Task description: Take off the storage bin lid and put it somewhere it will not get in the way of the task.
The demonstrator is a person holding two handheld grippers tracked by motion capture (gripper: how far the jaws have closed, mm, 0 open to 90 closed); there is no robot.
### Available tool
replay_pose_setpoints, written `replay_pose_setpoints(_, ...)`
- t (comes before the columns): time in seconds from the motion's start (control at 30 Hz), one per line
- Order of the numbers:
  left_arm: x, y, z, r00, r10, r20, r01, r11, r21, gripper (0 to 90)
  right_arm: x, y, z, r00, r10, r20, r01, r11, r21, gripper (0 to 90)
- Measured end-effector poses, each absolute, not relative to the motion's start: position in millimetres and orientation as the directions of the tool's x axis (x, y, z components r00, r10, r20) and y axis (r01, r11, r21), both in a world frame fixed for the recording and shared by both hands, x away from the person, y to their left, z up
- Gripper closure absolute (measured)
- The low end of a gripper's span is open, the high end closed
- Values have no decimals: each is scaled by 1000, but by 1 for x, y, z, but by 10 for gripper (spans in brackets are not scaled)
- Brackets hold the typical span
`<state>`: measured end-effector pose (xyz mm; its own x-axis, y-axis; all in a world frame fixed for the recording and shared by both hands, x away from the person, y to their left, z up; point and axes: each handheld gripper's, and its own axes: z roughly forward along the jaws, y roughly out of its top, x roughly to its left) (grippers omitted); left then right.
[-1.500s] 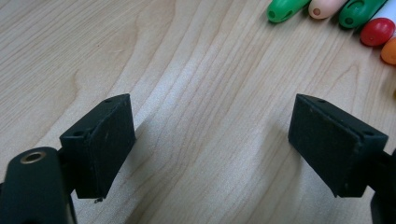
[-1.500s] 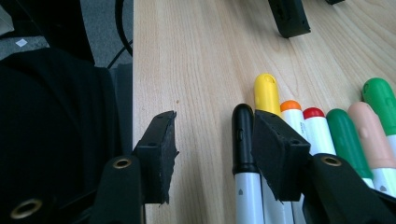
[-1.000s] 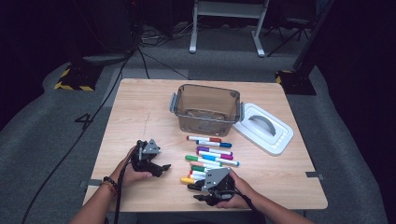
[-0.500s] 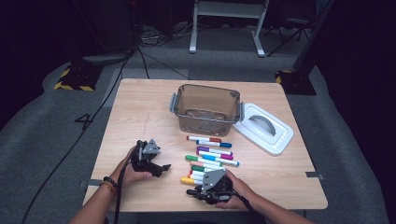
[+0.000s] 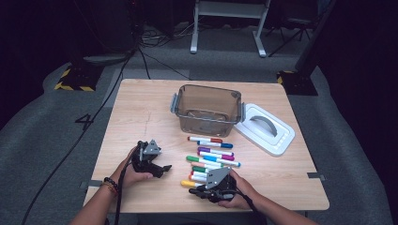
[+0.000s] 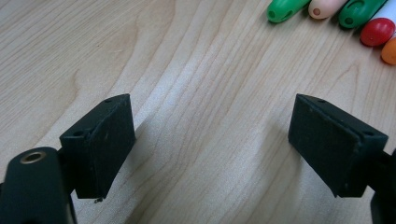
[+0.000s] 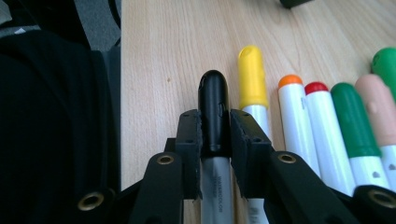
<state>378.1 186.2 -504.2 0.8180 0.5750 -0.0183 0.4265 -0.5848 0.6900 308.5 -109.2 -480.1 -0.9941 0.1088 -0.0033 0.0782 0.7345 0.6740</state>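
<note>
Step in hand, by the look of it: grabbing the first marker to go into the box. The right gripper has its jaws clamped on the black-capped marker, pads pressing both sides just below the cap; jaws have just been closing, w/ the marker between them. The marker lies at the near end of the marker row, on the table near the front edge, beside the yellow-capped marker. In the high view the right gripper sits low at that end of the row. The left gripper has jaws wide apart over bare wood w/ nothing between them; it rests well left of the row. Next move, prob.: lift the marker clear w/o dragging its neighbours, carry it back to the open brown bin and let go inside. The white lid lies off to the bin's right. The right gripper view gives the grip itself, which the high view hides under the hand; the high view gives the bin, lid and route.
</note>
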Motion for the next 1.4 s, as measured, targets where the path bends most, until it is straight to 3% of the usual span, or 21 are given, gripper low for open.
replay_pose_setpoints(0.63, 378, 186, -504, 817, 576, -15, 425, -584, 692, 149, 313, -128, -451, -990, 139, -36, 67, 672, 738, 748)
replay_pose_setpoints(1.4, 378, 186, -504, 818, 575, -19, 427, -584, 690, 150, 338, -168, -418, -958, 275, -78, 107, 599, 793, 748)
